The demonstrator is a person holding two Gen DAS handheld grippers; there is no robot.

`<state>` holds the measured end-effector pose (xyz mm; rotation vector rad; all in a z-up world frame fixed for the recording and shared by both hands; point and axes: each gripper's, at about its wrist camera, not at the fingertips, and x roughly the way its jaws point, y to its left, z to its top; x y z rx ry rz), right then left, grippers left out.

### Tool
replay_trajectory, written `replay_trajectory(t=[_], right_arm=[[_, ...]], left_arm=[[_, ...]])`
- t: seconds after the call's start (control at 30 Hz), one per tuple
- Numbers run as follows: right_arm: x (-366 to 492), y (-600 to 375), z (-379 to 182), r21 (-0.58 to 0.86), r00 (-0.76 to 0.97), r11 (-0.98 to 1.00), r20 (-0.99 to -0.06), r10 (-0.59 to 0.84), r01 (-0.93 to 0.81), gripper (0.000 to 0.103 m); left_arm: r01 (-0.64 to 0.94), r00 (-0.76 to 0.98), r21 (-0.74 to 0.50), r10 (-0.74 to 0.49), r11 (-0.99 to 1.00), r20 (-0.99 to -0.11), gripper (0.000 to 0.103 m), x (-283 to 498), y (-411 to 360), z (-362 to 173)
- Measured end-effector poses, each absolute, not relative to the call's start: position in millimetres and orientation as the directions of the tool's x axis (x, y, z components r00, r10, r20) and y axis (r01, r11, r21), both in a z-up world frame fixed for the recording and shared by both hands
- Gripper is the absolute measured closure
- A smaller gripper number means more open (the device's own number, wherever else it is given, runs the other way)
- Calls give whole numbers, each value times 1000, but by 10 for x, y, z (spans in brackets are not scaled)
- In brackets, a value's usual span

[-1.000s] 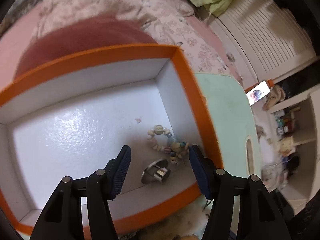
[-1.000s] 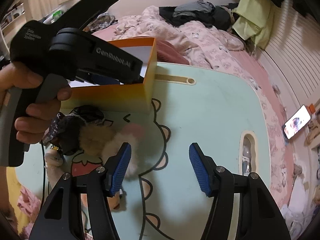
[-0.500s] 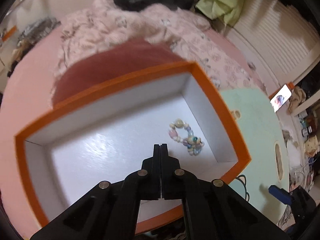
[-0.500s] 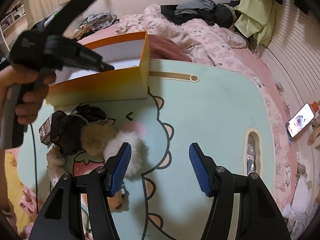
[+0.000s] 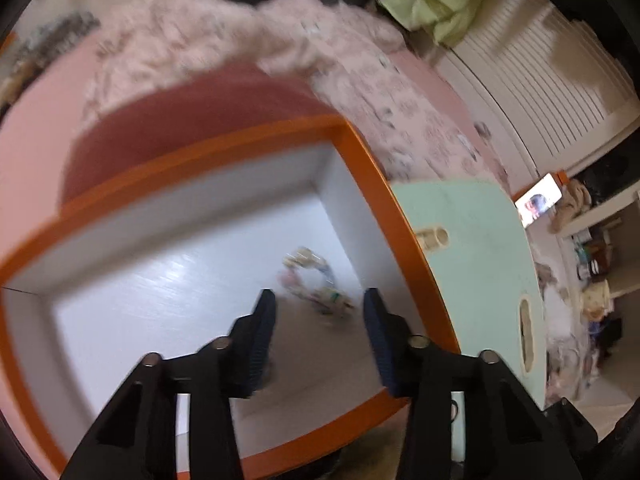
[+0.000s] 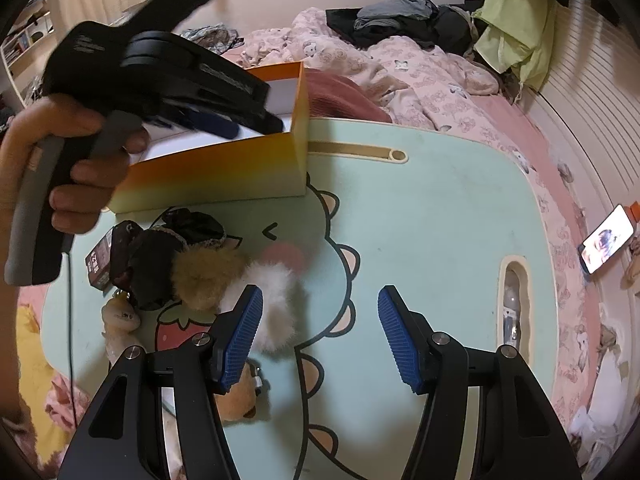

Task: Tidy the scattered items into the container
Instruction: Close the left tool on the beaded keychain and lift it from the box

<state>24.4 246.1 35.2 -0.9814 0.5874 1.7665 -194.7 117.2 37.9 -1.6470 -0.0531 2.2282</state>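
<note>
The orange box (image 5: 384,200) with a white inside fills the left wrist view; it also shows in the right wrist view (image 6: 224,168). A beaded bracelet (image 5: 316,284) lies blurred inside near the right wall. My left gripper (image 5: 318,328) is open and empty above the box floor, and shows from the side in the right wrist view (image 6: 216,120). My right gripper (image 6: 320,336) is open and empty above the mint table (image 6: 440,220). A white pompom (image 6: 276,300), a tan pompom (image 6: 208,276) and dark scrunchies (image 6: 160,256) lie in a pile left of it.
A small plush toy (image 6: 120,316) and a brown one (image 6: 240,400) lie at the table's left front. A bed with pink bedding (image 6: 400,64) is behind the table. A phone (image 6: 608,240) lies at the right. The table has a slot (image 6: 516,304) near its right edge.
My left gripper, shut half a second ago, has opened over the box. The small metal item seen in the box a second ago is not visible now. My right gripper stayed open and nearly still.
</note>
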Motion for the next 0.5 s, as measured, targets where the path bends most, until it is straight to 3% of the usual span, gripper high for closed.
replay_trajectory(t=[0.07, 0.13, 0.2, 0.33, 0.5], right_arm=[[272, 2470, 347, -43, -180, -383, -832, 525, -923, 42], [292, 2475, 340, -36, -182, -380, -833, 523, -924, 42], [303, 2472, 333, -32, -184, -378, -833, 522, -925, 42], [307, 2473, 319, -32, -183, -378, -835, 519, -925, 42], [309, 2468, 315, -29, -188, -382, -836, 516, -924, 42]], left_arm=[[-272, -251, -233, 302, -934, -920, 75, -1946, 1214, 319], [-270, -230, -287, 351, -919, -907, 87, -1947, 1205, 299], [-280, -250, -281, 353, -918, -902, 90, -1921, 1199, 322], [-300, -308, -220, 312, -928, -899, 91, -1865, 1169, 436], [-294, -365, -257, 357, -921, -860, 91, -1788, 969, 722]])
